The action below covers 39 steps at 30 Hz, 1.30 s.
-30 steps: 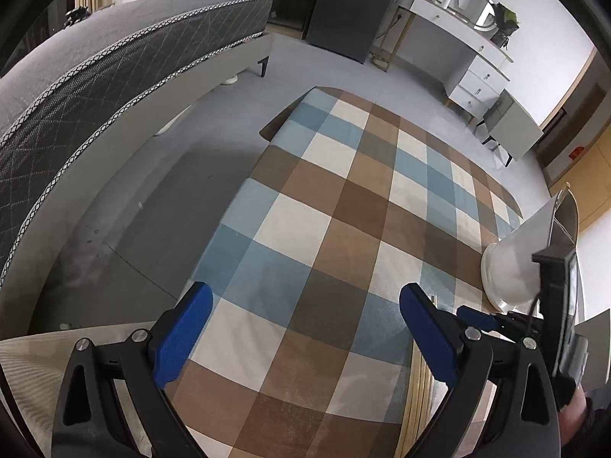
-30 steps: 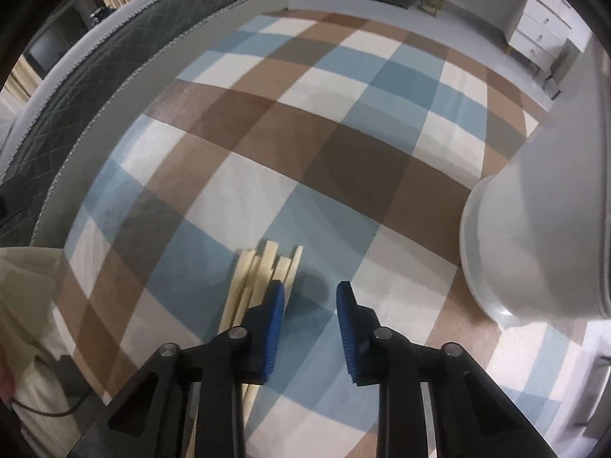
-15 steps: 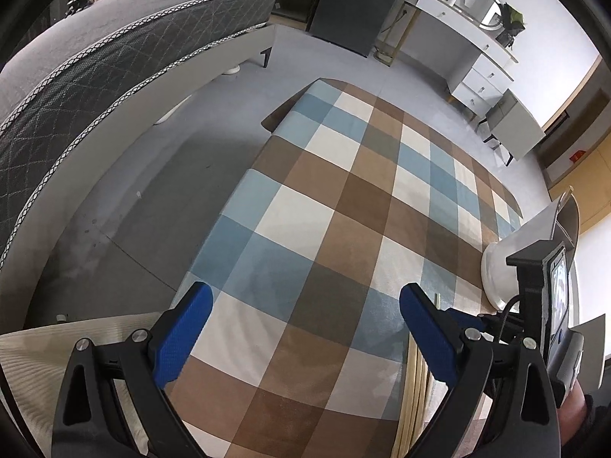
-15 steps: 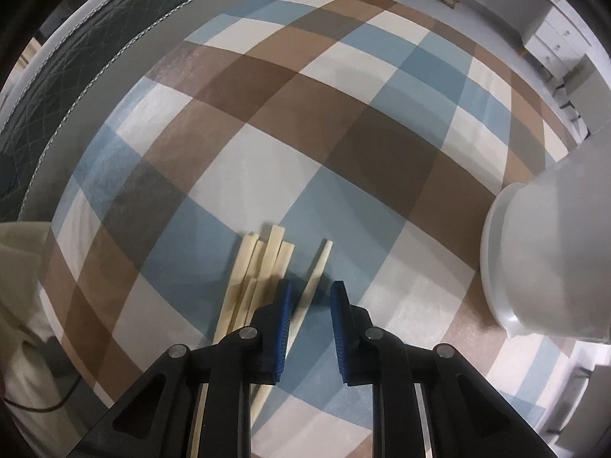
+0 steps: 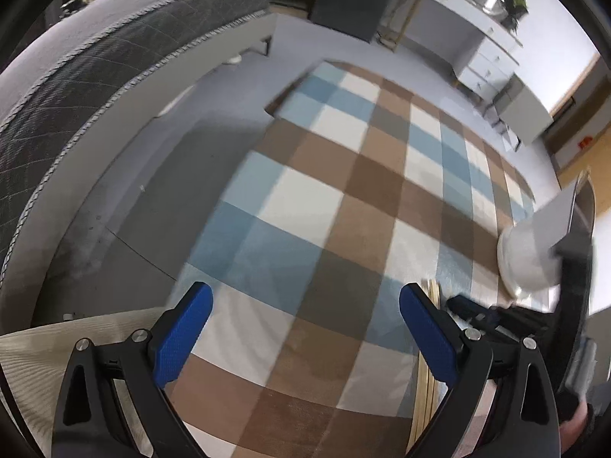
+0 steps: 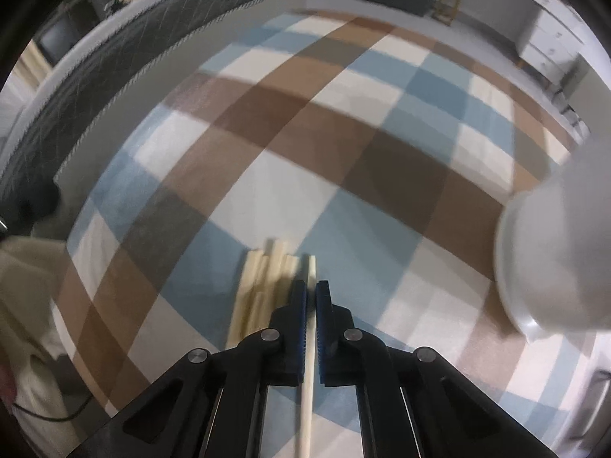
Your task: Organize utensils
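In the right wrist view my right gripper (image 6: 311, 290) is shut on a single pale wooden chopstick (image 6: 310, 271), which runs between the blue pads and pokes out past them. Just to its left lies a bundle of several more chopsticks (image 6: 263, 278) on the checked cloth. A white utensil holder (image 6: 553, 267) stands at the right. In the left wrist view my left gripper (image 5: 305, 328) hangs open over the cloth with nothing between its fingers; the right gripper (image 5: 469, 305) and the chopsticks (image 5: 424, 385) show beside its right finger, and the white holder (image 5: 527, 252) stands beyond.
The table wears a blue, brown and cream checked cloth (image 5: 336, 206). A grey mattress on a bed frame (image 5: 95, 87) runs along the left. White drawers (image 5: 485, 61) stand at the far wall. A cream garment (image 6: 26, 286) sits at the lower left.
The right gripper's jaws have shut on the one chopstick that lay apart to the right of the bundle. The left gripper has stayed open, its view shifting only slightly.
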{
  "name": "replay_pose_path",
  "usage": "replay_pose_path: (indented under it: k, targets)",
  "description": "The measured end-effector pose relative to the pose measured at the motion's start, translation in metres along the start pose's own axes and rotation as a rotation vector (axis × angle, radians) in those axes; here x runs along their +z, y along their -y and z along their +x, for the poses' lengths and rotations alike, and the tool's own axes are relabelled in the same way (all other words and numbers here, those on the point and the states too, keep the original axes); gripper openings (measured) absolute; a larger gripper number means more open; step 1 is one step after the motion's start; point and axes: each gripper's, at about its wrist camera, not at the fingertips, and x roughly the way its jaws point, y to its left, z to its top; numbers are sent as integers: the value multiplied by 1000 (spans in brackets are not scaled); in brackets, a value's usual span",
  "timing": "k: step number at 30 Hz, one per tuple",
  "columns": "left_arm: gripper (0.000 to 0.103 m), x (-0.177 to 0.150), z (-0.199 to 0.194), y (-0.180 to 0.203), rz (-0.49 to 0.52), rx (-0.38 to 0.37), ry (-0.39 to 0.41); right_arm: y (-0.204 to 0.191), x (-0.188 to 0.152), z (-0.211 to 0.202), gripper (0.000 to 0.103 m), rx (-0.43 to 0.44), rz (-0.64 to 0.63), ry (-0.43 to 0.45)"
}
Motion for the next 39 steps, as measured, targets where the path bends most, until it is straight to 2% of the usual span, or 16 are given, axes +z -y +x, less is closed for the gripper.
replay_pose_path:
  k: [5,7,10,13,20,24,29,31,35,38,39]
  targets:
    - [96,-12,23,24,76,-27,-95,31,-17,-42,4,84,164,165]
    - [96,-18,29,36,111,-26,-116,39,-31,-58,4,112,227,240]
    - [96,-25,37,52,164,-6,-132,55,-34,-75,4,158,299,310]
    - [96,-28,43,59,171,-8,-145,71,-49,-93,4,206,366,395]
    - [95,-30,54,69,176,28,-161,86,-61,-101,4,245,418,454]
    - [80,-32,59,72,207,88,-151,89,-61,-107,4,256,422,482]
    - [68,-30,55,71,200,89,-133,93,-61,-109,4,258,418,507]
    - [58,-32,55,73,217,117,-128,92,-63,-106,4,261,420,506]
    - [50,-34,55,77,236,125,-118,93,-62,-107,4,265,425,506]
    - [34,-31,56,79,222,128,-104,92,-61,-109,4,263,413,518]
    - [25,-30,56,79,216,127,-101,90,-60,-110,4,258,405,521]
